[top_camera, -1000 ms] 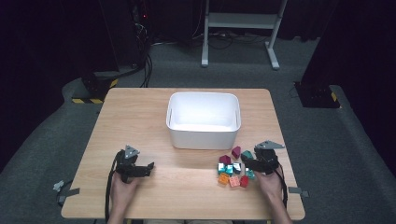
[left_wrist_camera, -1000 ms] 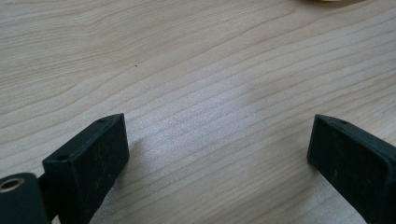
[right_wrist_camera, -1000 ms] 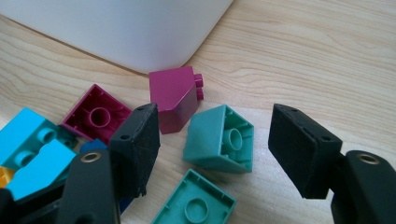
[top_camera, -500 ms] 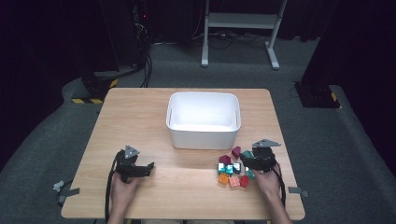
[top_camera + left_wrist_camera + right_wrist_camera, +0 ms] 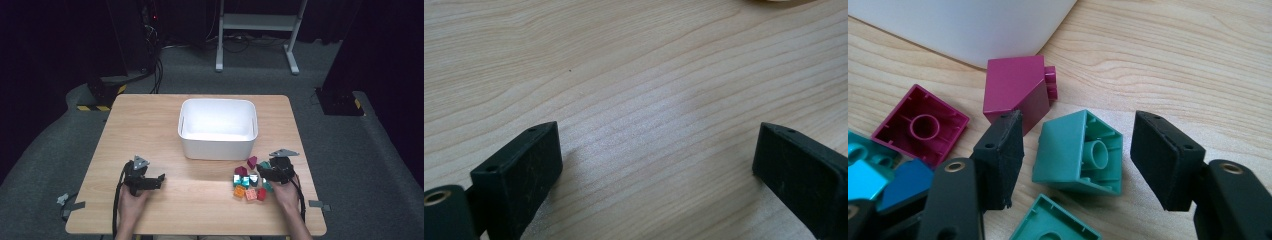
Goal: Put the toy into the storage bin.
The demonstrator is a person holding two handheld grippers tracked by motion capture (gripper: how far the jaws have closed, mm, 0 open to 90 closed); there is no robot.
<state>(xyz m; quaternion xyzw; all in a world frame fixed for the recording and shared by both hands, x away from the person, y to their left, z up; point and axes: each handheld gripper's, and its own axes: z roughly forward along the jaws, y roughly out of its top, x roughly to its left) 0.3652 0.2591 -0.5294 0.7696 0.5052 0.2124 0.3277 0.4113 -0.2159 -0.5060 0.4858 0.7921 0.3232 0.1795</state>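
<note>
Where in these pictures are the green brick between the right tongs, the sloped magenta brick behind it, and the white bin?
green brick [image 5: 1079,152]: right gripper view, on its hollow underside.
sloped magenta brick [image 5: 1015,82]: right gripper view, on its slanted face.
white bin [image 5: 217,146]: high view, on its front wall.

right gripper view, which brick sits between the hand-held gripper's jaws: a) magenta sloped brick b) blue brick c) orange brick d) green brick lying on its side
d: in the right gripper view the green brick lies on its side with its hollow underside showing, between the two jaws of the right hand-held gripper, with gaps still showing on both sides; the magenta sloped brick stands beyond the jaws, by the white bin.
</note>
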